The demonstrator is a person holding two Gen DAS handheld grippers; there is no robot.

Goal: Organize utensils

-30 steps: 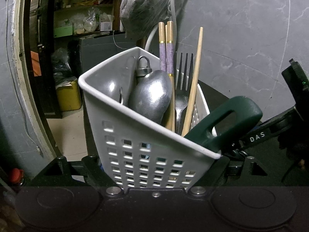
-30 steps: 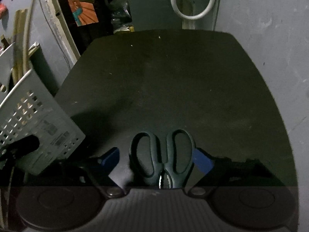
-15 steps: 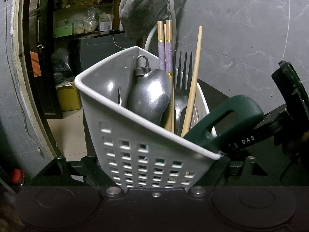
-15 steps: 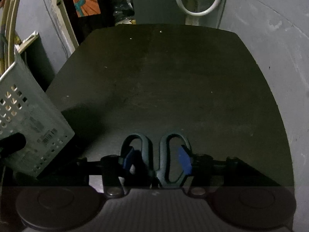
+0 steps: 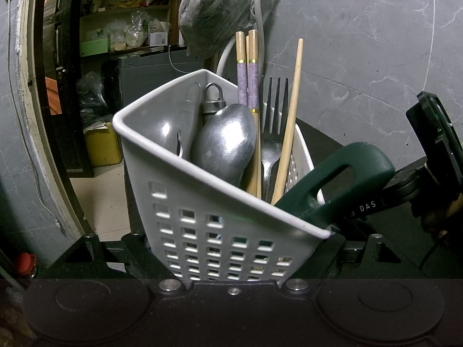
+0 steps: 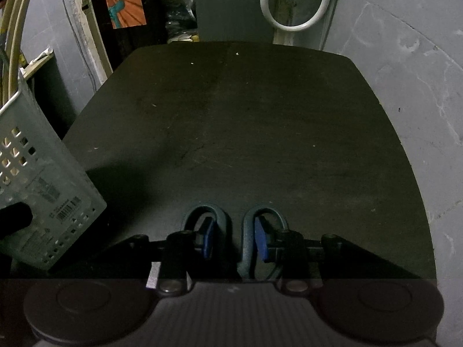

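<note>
Nearly done: scissors (image 6: 235,238) are the last item on the tabletop (image 6: 246,121).
Our left gripper (image 5: 231,260) clamps the basket (image 5: 220,231) w/ spoons, fork, chopsticks; right gripper (image 6: 235,241), jaws just closing, pinches the scissors' handles near the front edge.

white perforated caddy (image 5: 220,231) tilted, clamped in left hand-held gripper (image 5: 231,260) | inside: metal spoon (image 5: 225,141), black fork (image 5: 273,133), purple-banded chopsticks (image 5: 247,86), plain wooden chopstick (image 5: 290,110), padlock-like metal piece (image 5: 213,98) | dark green handle (image 5: 341,179) leans over right rim | right hand-held gripper (image 5: 434,156) at right edge | bagged bundle (image 5: 214,11) behind
</note>
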